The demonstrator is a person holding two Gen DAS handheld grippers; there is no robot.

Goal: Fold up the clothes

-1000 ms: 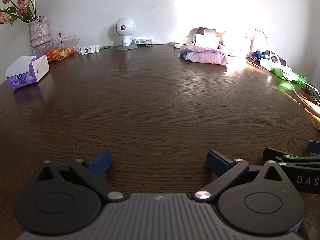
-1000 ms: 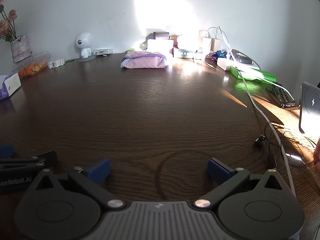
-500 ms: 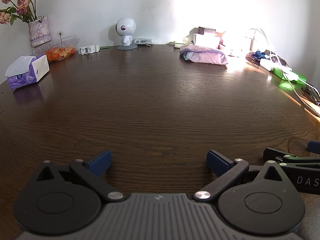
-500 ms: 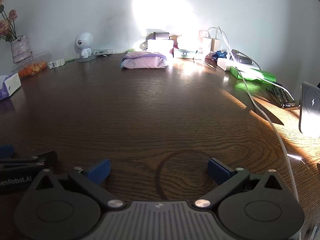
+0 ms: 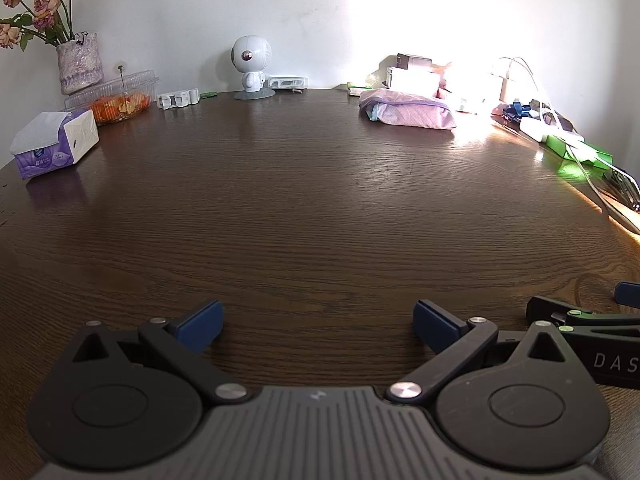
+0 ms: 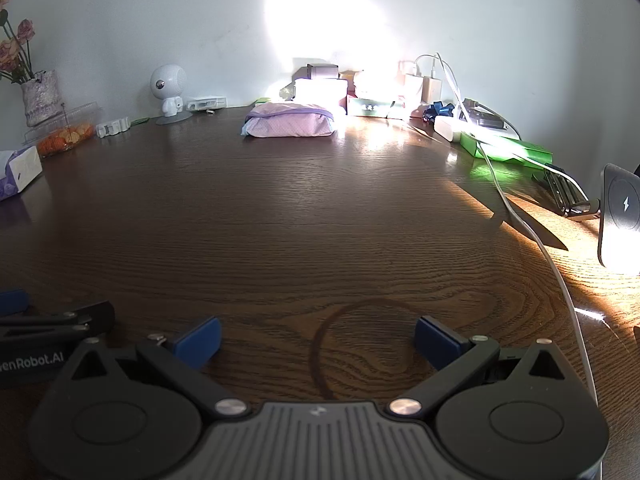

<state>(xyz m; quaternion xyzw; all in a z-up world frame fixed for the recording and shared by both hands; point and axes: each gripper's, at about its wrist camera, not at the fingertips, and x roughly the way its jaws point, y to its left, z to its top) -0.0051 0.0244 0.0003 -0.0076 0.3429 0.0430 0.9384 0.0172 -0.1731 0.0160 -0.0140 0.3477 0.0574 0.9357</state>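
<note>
Though both tongs, left [image 5: 316,324] and right [image 6: 317,338], gape empty over the worktop [image 5: 320,208], the only cloth, a pink bundle [image 5: 408,114], lies at one o'clock; probably soft, light; pinch an edge.

Left gripper [image 5: 316,326], right gripper [image 6: 317,336]: black ribbed bodies, round hubs, silver screws, blue pads [image 5: 199,323].
</note>
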